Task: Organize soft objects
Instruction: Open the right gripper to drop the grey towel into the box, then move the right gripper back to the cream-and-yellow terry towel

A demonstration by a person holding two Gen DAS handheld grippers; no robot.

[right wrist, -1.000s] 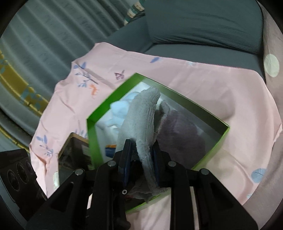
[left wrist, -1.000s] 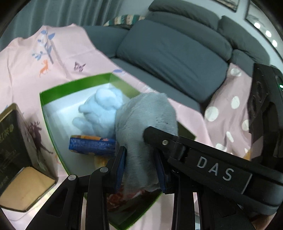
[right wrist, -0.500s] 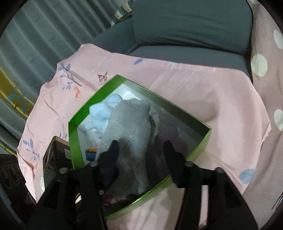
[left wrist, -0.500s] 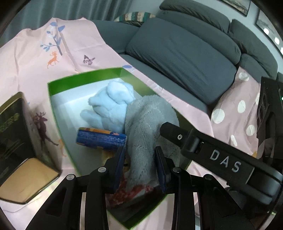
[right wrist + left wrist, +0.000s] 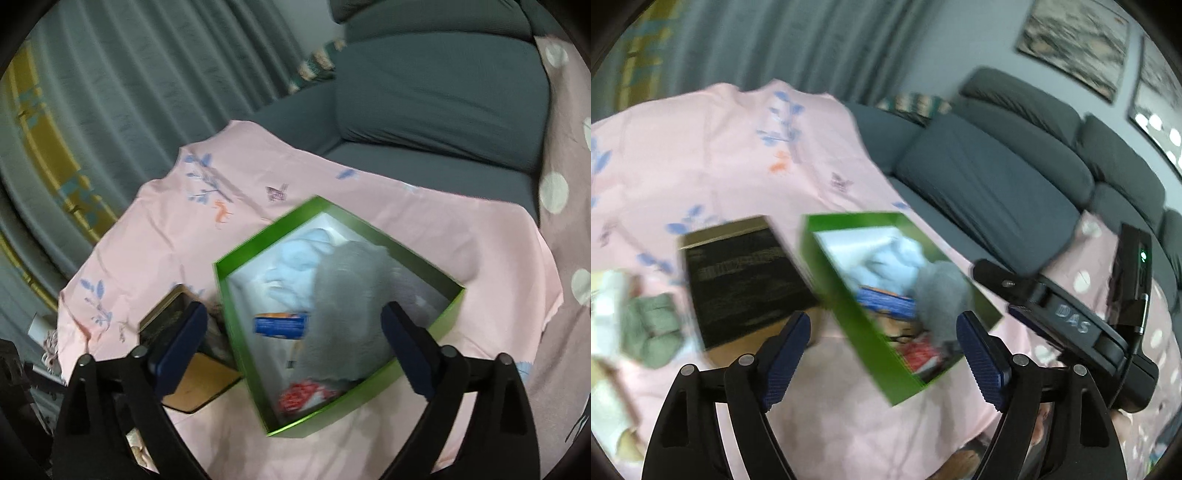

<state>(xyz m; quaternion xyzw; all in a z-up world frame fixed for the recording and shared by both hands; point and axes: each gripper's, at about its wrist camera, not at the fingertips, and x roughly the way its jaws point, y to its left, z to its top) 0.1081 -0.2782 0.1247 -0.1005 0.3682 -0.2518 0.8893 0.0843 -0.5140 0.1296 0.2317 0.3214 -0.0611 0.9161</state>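
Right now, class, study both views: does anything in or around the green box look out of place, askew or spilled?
Nothing is spilled. The grey soft cloth lies bunched inside the green box, beside the light blue one. Oddest among soft things: a hard blue carton. Both views are blurred.

A grey knitted cloth (image 5: 343,306) lies slumped inside the green box (image 5: 236,332) — bunched rather than folded, filling the right half and reaching close to the near wall. Beside it on the left, touching, sits a pale blue fluffy cloth (image 5: 295,258), crumpled toward the far corner. The box is open-topped with a white inner wall, resting on a pink printed sheet (image 5: 155,229) — both cloths lie free.
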